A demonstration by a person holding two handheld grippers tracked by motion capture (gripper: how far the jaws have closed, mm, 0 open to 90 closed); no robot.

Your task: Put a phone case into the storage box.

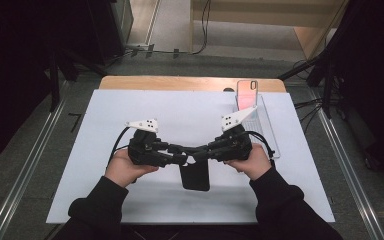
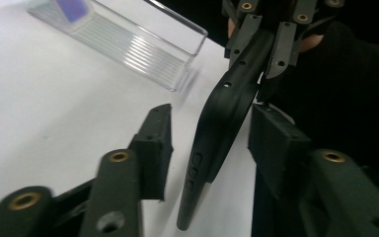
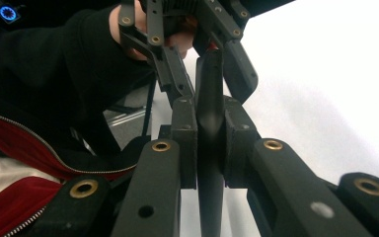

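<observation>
From the high view, your left hand-held gripper (image 1: 187,159) and your right hand-held gripper (image 1: 200,152) meet nose to nose over the white worktop (image 1: 105,165), with the black phone case (image 1: 195,176) hanging between them toward your side. Beyond the right hand-held gripper stands a clear rack (image 1: 262,125), and a pink phone case (image 1: 246,95) leans upright at its far end.

In the left gripper view, the black phone case (image 2: 222,118) runs edge-on between your jaws, which stand half wide; the right pad sits just beside it and the left pad stands apart from it. The clear rack (image 2: 128,39) lies beyond the case on the worktop, well apart.

In the right gripper view, your jaws clamp the black phone case (image 3: 209,98) by its edge, pads pressed on both faces. Your other hand-held gripper (image 3: 192,34) and a sleeve (image 3: 54,74) stand beyond the case.
</observation>
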